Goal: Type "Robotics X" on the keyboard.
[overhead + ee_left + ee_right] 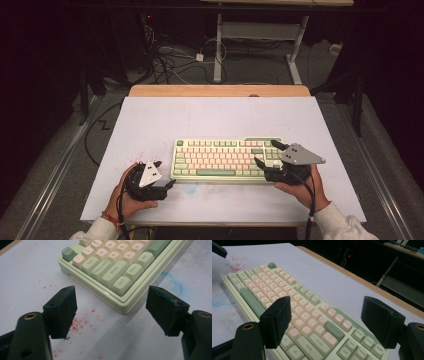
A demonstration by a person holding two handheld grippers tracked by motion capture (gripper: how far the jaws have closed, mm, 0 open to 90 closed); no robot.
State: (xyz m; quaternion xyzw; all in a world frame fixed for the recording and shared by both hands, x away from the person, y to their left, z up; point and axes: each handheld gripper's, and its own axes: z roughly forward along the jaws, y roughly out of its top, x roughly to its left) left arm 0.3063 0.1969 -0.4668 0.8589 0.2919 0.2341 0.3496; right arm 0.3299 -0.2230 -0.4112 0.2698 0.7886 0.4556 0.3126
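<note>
Pale green keyboard (227, 159) with cream and green keys, flat on the white table (150, 120), long edge parallel to the near edge of the table. Landmark for everything else.

Left gripper (165, 173) just off the keyboard's left end, held in the left hand (127, 197), jaws aimed at the near left corner. Spread wide, nothing between the pads — in the left gripper view the corner with the Ctrl, Win and Shift keys (117, 277) sits beyond the gap, apart from both jaws, bare table under them. Red specks (80, 323) on the table beside that corner, under the left jaw; a faint blue smudge (172, 282) along the keyboard's near edge.

Right gripper (266, 154) over the keyboard's right end, held in the right hand (300, 187), grey three-cornered plate (300, 155) on top. Jaws wide apart, gripping nothing — in the right gripper view they straddle the right part of the key field, with the Enter key (318, 342) low between them. Touching the keys or hovering just above: cannot tell.

Wooden strip (220, 90) along the table's far edge, well beyond the keyboard.
</note>
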